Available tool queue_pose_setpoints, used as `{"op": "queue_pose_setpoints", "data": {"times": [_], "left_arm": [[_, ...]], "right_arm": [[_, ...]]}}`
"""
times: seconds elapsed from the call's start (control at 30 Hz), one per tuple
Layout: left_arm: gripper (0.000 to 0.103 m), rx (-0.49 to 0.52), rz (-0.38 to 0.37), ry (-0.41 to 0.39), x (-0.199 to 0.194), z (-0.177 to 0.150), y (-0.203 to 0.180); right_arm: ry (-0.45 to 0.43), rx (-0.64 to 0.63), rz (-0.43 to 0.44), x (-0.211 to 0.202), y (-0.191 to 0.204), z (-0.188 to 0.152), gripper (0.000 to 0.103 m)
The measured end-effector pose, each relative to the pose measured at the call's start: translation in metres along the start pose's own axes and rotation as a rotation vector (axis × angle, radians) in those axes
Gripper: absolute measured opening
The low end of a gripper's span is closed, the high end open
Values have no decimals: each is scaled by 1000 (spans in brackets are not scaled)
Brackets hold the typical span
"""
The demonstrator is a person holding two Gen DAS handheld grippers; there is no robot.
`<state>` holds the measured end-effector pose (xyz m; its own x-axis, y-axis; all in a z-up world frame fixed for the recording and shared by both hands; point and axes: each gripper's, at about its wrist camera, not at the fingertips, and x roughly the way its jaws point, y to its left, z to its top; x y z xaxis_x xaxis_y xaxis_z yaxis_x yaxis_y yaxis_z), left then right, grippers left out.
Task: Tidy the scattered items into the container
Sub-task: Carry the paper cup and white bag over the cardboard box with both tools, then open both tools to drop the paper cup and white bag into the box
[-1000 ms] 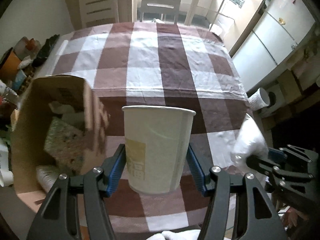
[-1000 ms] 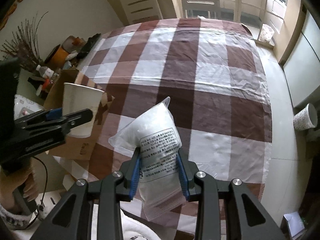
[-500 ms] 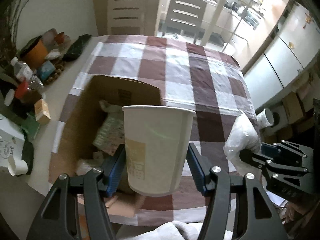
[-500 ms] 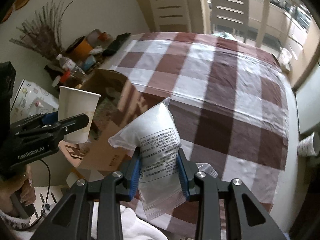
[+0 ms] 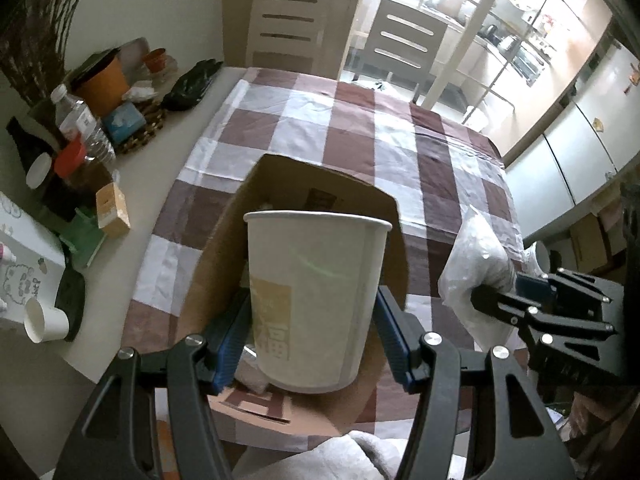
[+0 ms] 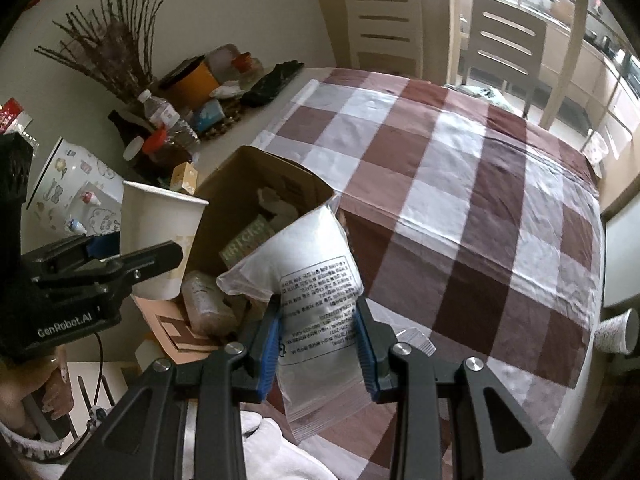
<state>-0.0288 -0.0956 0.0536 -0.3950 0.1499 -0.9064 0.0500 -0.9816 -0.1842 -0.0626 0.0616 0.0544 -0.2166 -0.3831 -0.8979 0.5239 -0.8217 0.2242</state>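
Left wrist view: left gripper (image 5: 314,344) clamped on upright paper cup (image 5: 316,300), directly over the open cardboard box (image 5: 320,188) (nearer hand).

Right wrist view: right gripper (image 6: 318,336) clamped on white pouch (image 6: 308,264), long axis upright, box (image 6: 276,172) ahead-left.

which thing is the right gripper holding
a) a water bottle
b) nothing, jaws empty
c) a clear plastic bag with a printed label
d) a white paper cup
c: in the right wrist view the right gripper has its blue pads pressed on both sides of the plastic bag with its printed label, while the paper cup sits in the left gripper.
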Motion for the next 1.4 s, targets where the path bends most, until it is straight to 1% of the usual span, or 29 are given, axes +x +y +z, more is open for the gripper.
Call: {"op": "queue_pose_setpoints", "data": {"times": [0.17,0.33,0.63,0.83,0.93,1.13,1.4], "left_arm": [[61,-27,10,20,2,-5,22],[61,-45,11,37,4,-7,35],[61,-47,-4,66,9,-9,41],[61,-68,0,114,22,-16,50],[61,-69,-1,125,26,-18,51],[61,-61,-4,134,30,-17,48],[61,-57,-1,147,36,-14,47]], "right_arm": [[7,-30,14,9,15,16,35],[11,-64,34,19,33,34,35],[53,-121,60,42,59,52,35],[85,-130,68,55,63,55,35],[101,-135,71,61,64,58,35],[118,-148,77,68,65,61,35],[120,-149,76,70,65,63,35]]}}
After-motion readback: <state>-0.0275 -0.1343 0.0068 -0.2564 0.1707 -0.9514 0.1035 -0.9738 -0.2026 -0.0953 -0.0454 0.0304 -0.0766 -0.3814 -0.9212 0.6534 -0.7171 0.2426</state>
